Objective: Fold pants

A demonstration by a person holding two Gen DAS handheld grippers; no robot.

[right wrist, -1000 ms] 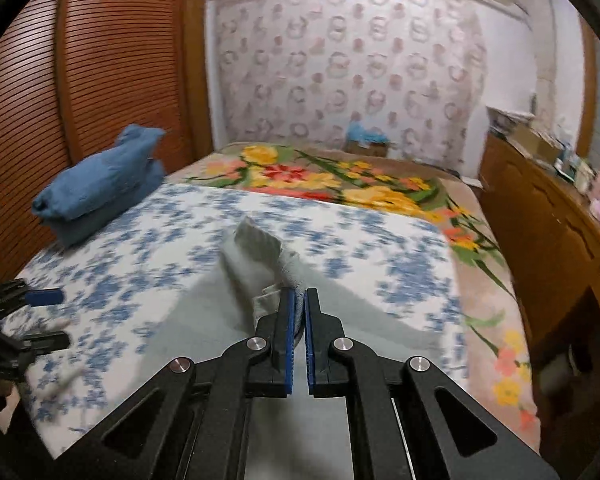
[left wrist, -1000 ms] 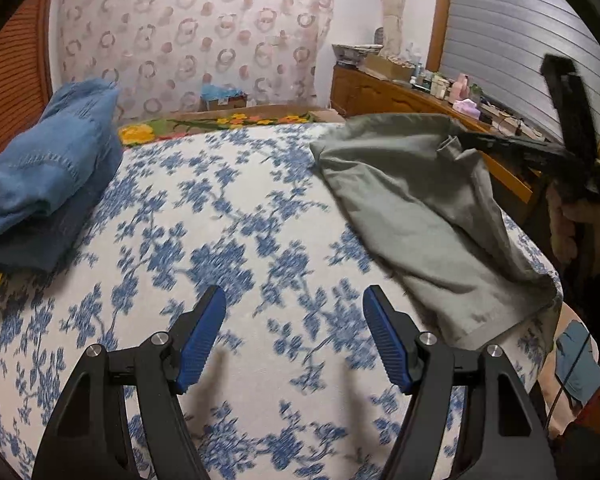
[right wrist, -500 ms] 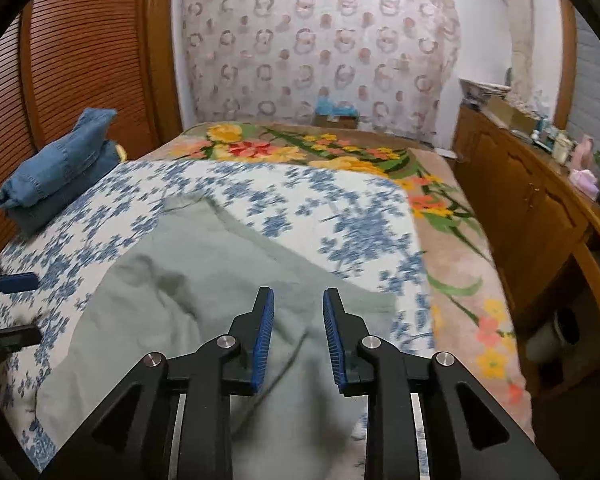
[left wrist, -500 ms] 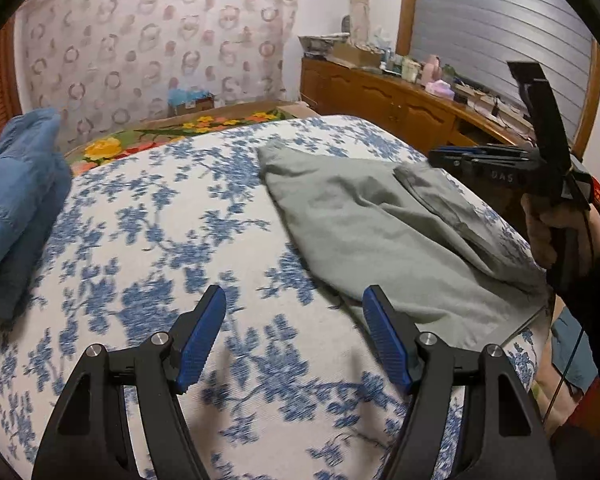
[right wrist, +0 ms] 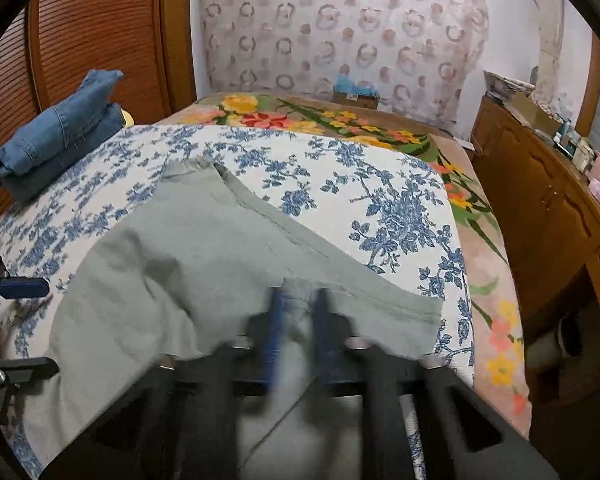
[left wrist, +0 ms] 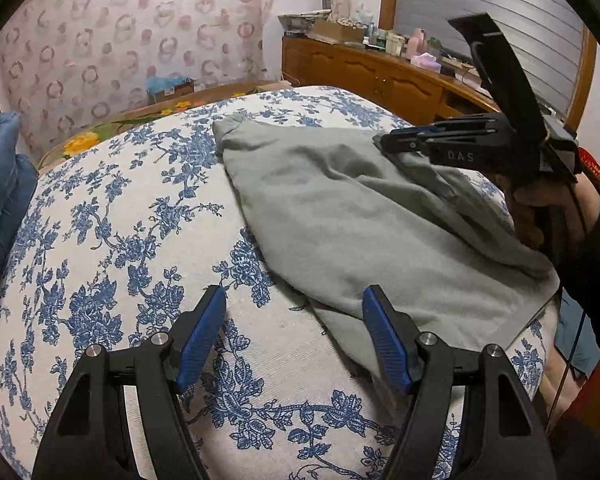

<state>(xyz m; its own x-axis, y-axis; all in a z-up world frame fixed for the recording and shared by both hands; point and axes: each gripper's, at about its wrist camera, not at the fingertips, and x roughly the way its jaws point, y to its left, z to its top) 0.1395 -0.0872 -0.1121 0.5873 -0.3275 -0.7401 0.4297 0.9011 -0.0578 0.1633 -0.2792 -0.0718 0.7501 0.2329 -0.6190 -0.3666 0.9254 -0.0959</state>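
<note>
Grey-green pants lie spread on the blue-flowered bed cover, with a ridge of cloth rising toward my right gripper. In the right wrist view the pants fill the foreground. There the right gripper is motion-blurred, its jaws closing with a fold of the near hem between them. My left gripper stands open just above the cover, its right finger over the pants' near corner. It holds nothing. The left gripper also shows at the left edge of the right wrist view.
Folded blue jeans are stacked at the bed's far left, by slatted wooden doors. A bright flowered blanket covers the far end. A cluttered wooden dresser runs along the right side. A person's hand grips the right tool.
The right gripper let go of the raised fold, opened, dropped to the near hem and is closing again. The pants now lie flatter. The left gripper moved right, up to the pants' corner.
</note>
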